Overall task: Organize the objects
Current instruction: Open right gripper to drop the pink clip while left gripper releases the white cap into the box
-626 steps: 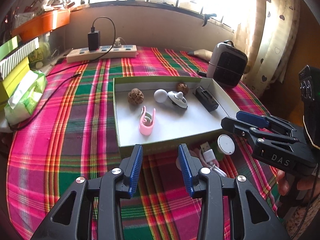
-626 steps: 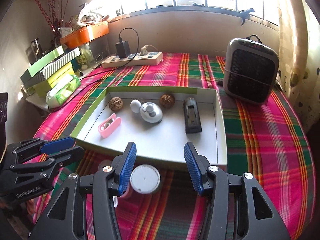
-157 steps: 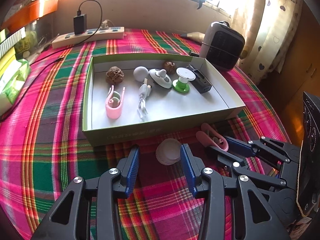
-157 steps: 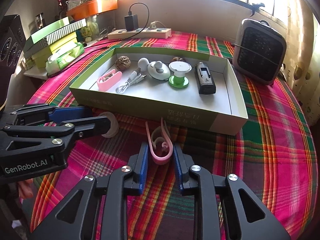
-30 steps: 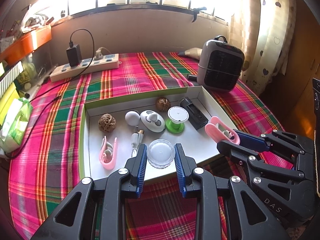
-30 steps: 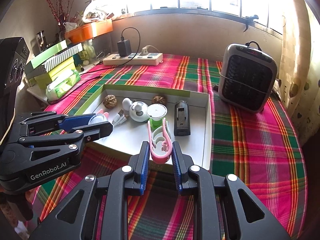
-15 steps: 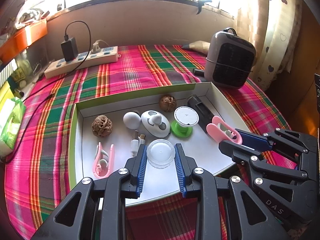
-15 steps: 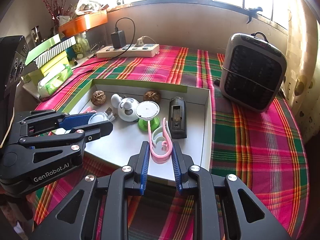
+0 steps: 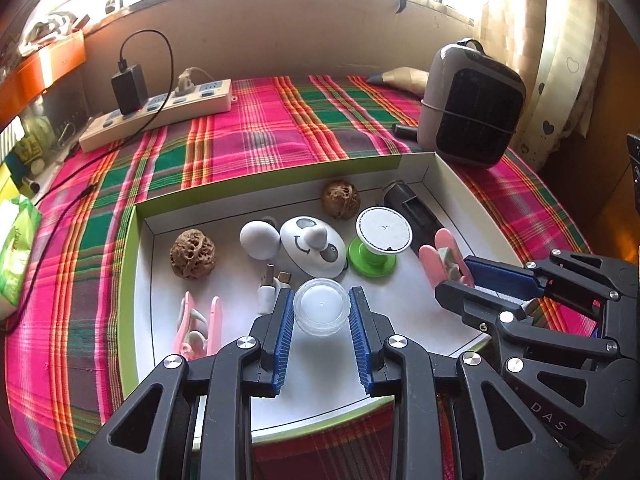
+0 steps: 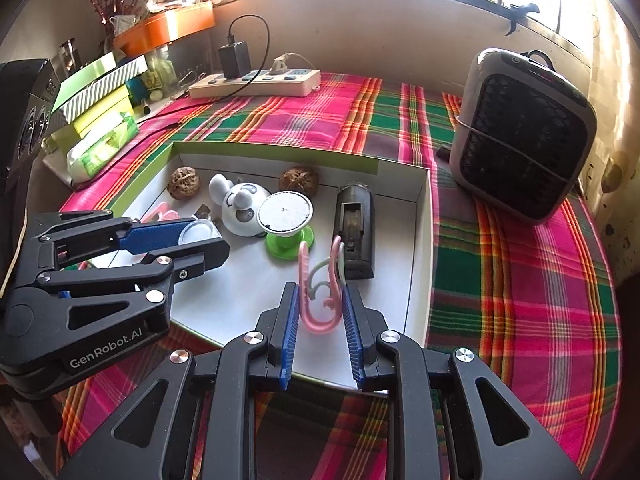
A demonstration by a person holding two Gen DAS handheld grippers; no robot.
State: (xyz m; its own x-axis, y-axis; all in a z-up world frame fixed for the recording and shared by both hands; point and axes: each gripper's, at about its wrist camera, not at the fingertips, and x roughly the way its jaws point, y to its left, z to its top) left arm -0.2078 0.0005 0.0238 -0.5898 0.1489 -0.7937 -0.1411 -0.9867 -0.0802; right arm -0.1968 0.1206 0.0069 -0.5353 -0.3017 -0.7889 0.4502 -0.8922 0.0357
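Tray [image 9: 136, 264] on table, heater [image 9: 470, 104] behind-right (power strip [image 9: 156, 114] behind-left).

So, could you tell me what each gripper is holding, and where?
Left gripper: clear round lid, pinched at opposite rim edges. Right gripper: pink clip, by its closed end.

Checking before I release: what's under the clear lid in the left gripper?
Bare white tray floor shows around the clear lid; the left gripper hides the cable's lower end.

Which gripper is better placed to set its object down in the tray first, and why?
Either could, but the left gripper looks better placed: its clear round lid hangs over bare floor of the tray. The right gripper holds its pink clip close beside the black case.
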